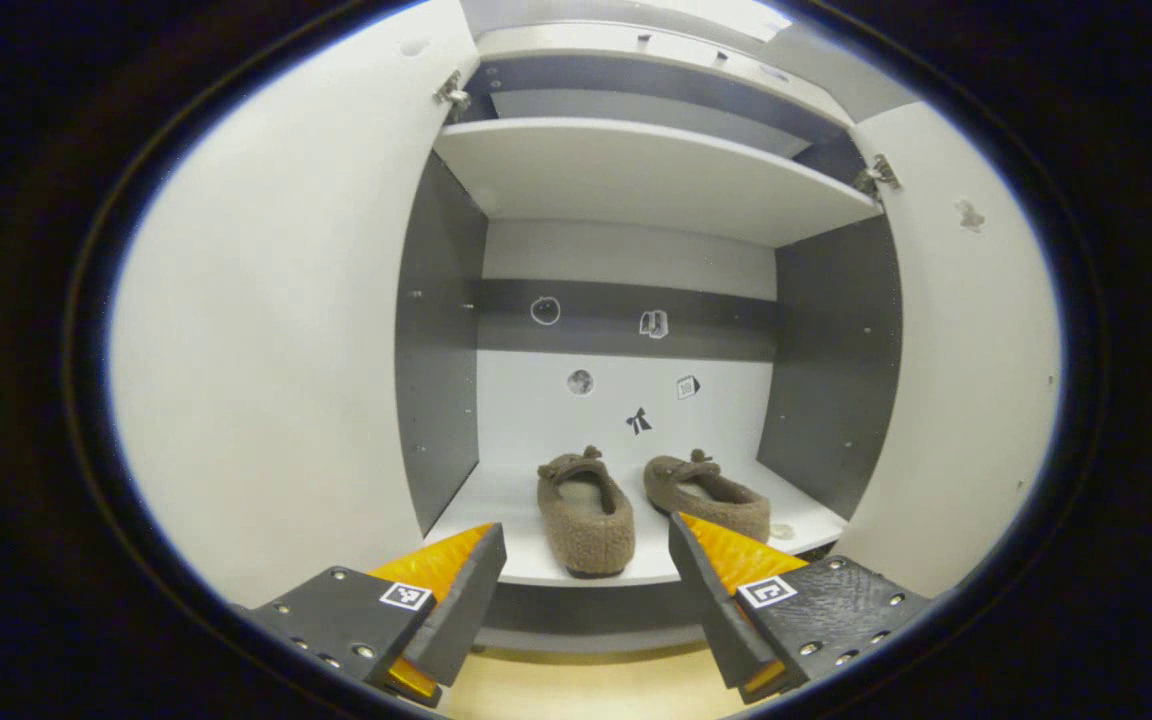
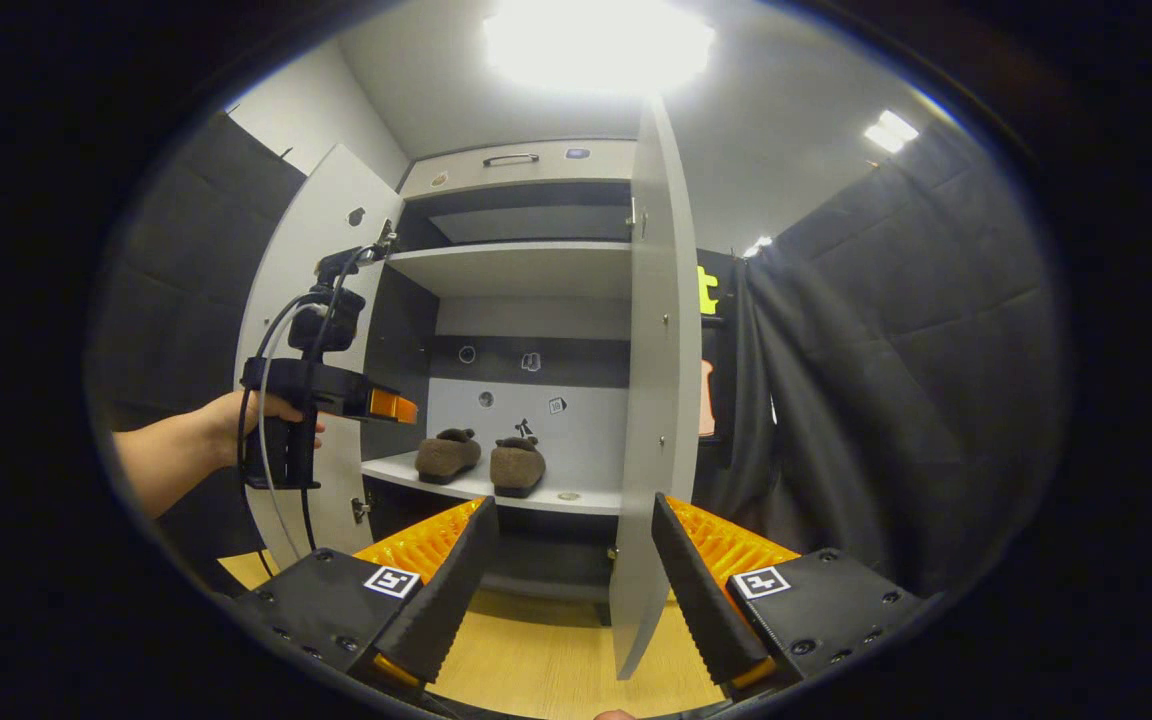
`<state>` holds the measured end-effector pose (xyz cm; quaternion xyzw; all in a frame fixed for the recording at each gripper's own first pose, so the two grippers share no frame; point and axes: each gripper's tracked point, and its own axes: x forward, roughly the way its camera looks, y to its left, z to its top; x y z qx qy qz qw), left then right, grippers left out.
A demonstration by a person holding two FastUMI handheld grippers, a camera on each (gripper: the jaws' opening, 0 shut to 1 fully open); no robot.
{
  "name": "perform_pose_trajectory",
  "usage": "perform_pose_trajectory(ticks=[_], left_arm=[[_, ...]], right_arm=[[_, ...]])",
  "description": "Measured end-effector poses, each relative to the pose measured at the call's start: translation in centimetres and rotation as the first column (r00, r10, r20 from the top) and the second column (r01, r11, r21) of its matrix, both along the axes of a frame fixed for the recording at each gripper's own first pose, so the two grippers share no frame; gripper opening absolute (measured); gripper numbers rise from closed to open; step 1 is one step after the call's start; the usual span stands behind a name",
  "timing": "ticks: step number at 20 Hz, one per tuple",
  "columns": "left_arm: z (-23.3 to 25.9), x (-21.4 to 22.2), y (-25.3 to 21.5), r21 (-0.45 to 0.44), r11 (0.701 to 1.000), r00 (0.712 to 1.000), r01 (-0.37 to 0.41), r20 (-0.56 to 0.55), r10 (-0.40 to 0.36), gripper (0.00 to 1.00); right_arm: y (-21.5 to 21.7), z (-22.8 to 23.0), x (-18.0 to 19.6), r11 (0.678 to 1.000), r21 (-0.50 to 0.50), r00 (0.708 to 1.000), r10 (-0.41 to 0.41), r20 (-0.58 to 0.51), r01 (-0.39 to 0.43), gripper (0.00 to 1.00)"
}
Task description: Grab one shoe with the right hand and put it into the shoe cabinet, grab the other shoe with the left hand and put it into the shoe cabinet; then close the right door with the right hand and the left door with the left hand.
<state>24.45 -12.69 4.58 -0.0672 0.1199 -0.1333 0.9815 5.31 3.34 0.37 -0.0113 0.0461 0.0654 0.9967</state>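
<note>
Two fuzzy brown slip-on shoes, one (image 1: 586, 515) beside the other (image 1: 706, 493), sit side by side on the lower shelf (image 1: 526, 560) of the white shoe cabinet, both doors open. Left gripper (image 1: 586, 600) hangs before the shelf, fingers spread, empty. Right gripper (image 2: 568, 590) sits farther back by the right door's (image 2: 651, 400) edge, fingers likewise apart.

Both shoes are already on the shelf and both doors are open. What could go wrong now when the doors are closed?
The right door stands edge-on between the open right gripper fingers; a poor push may slip off it. The nearer shoe heel lies close to the shelf front edge, so a door might catch it.
</note>
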Motion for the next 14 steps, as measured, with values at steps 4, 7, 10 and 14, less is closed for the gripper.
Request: perform_pose_trajectory(ticks=[4,7,10,14], left_arm=[[0.8,-4.4,1.8,0.019,1.000,0.999,0.006,0.036,-0.006,1.00],[1.4,-7.7,3.8,0.008,1.000,0.998,-0.011,0.059,0.010,1.00],[1.4,-10.3,5.6,-0.001,0.999,0.997,-0.033,0.065,0.033,0.95],[1.2,-13.9,7.3,-0.006,0.999,0.997,-0.044,0.066,0.045,0.95]], right_arm=[[1.2,0.7,-0.1,0.999,0.023,0.999,0.033,0.006,-0.033,0.98],[1.9,1.0,-0.1,0.998,0.047,0.999,0.049,0.000,-0.049,0.98],[2.5,1.3,0.0,0.996,0.070,0.998,0.064,-0.005,-0.063,0.98],[3.3,1.4,0.1,0.994,0.074,0.997,0.082,-0.010,-0.081,0.98]])
